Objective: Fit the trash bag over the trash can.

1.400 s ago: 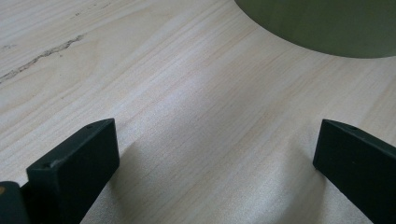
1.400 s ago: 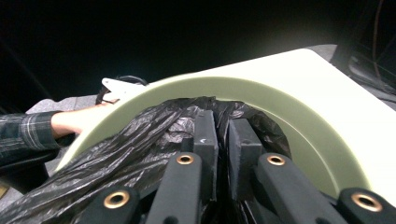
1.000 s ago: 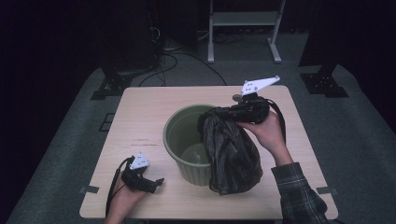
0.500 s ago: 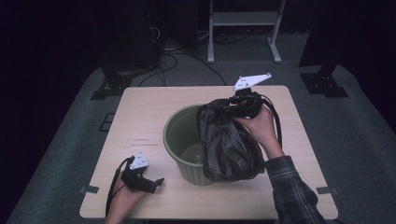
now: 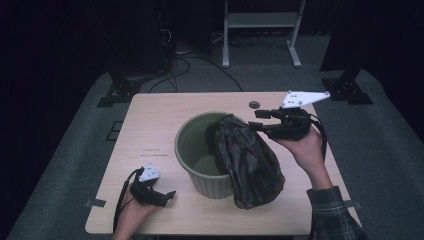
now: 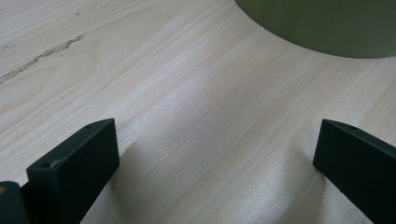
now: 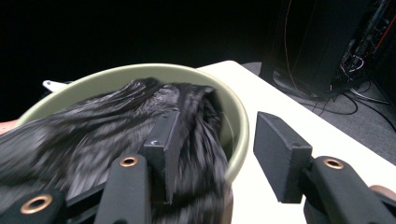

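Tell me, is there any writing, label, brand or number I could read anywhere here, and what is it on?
Nothing can be read.
Table: a faint dark line of marks left of the green bin, too small to tell whether it is print.
Green bin: no label on the wall that shows.
Dark bag draped over the bin's rim: no print visible.
Grey plate on the right gripper: small holes, no text.
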Demonstrator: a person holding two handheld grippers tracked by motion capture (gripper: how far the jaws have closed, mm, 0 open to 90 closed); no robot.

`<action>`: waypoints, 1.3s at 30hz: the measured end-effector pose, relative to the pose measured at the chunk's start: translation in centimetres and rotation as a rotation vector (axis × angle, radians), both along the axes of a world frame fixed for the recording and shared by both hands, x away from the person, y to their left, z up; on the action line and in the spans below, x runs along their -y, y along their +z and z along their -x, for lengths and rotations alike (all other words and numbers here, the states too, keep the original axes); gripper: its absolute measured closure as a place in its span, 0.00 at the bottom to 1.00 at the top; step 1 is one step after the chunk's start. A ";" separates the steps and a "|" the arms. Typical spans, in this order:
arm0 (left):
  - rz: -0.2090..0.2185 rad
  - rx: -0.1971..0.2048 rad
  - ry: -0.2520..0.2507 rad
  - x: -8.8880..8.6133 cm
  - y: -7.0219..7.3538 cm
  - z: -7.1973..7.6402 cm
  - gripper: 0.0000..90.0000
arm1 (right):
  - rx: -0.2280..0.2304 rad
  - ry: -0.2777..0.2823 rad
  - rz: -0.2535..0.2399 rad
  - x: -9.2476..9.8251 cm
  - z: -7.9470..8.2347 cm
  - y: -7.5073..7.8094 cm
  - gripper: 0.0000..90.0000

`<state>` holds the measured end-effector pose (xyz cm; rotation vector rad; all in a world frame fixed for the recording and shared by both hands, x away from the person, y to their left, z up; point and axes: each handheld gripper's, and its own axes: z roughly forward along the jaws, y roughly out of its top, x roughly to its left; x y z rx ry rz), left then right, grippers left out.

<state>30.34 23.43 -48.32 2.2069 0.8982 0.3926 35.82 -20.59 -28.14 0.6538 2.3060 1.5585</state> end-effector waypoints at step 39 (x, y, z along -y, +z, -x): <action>-0.001 -0.001 0.004 0.0 0.0 0.0 0.00 | -0.095 0.024 -0.023 1.6 -0.7 -3.3 1.00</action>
